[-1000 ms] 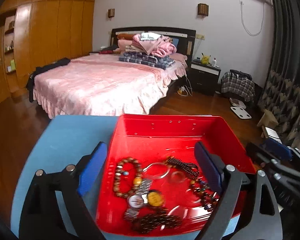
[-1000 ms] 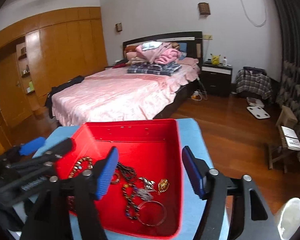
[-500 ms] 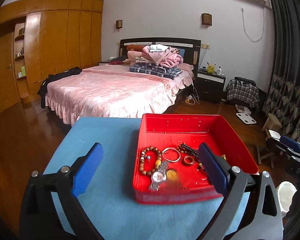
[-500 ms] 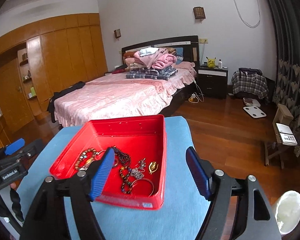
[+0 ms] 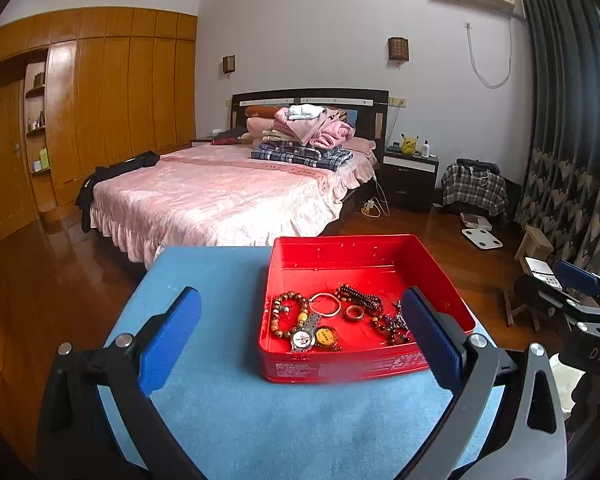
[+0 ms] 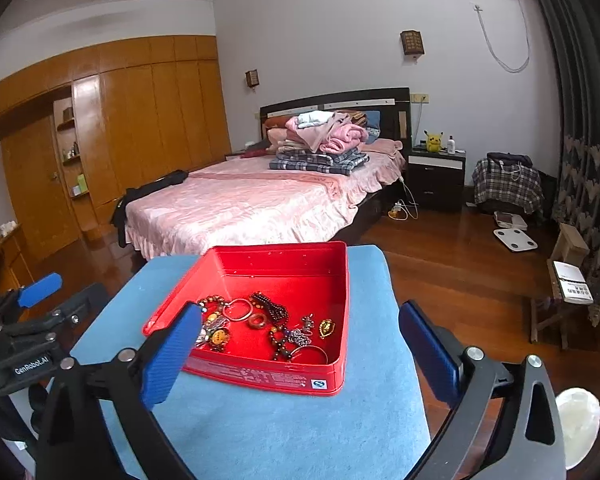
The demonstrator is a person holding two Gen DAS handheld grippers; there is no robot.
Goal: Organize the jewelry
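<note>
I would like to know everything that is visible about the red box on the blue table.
The red box is a shallow, open rectangular tray with no lid, apparently painted metal, with small print along its near wall. It rests flat on the blue table cover, towards the far right part. Inside lies jewelry: a beaded bracelet, a watch, a thin bangle, a small ring. Neither gripper touches it.

The left gripper [image 5: 300,336] hangs wide open above the blue tabletop [image 5: 228,412] — nothing between its jaws, which have just been opening — facing the red tin [image 5: 340,368] of jewelry [image 5: 328,318].
</note>
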